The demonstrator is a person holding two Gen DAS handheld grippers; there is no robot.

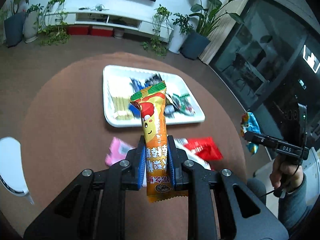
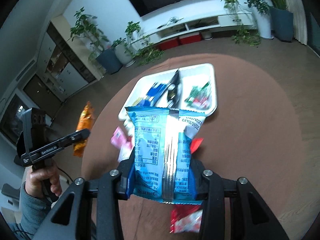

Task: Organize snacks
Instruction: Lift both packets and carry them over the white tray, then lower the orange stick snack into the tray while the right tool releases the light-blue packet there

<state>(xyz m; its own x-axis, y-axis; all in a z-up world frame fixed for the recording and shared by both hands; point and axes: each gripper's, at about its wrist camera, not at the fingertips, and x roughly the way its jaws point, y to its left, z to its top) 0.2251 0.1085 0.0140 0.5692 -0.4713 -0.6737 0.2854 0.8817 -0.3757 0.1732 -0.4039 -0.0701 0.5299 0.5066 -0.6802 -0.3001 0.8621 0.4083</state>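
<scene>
Left gripper (image 1: 156, 156) clamps orange snack stick (image 1: 155, 128) upright; right gripper (image 2: 162, 172) grips blue packet (image 2: 160, 140); both lifted short of white tray (image 1: 198, 118), likely for sorting in.

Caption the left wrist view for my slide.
Left gripper holds an orange snack stick above the white tray.

A round table (image 1: 60, 104) fills the middle of the left wrist view. A tray (image 1: 112, 120) sits on it toward twelve o'clock, holding several packets (image 1: 181, 102), blurred and hard to count. In front of the tray, toward six o'clock, two loose packets (image 1: 118, 150) lie on the table, one at seven, one (image 1: 204, 147) at five. Behind the table, potted plants (image 1: 200, 20) and a low shelf (image 1: 112, 18) stand against the wall.
</scene>
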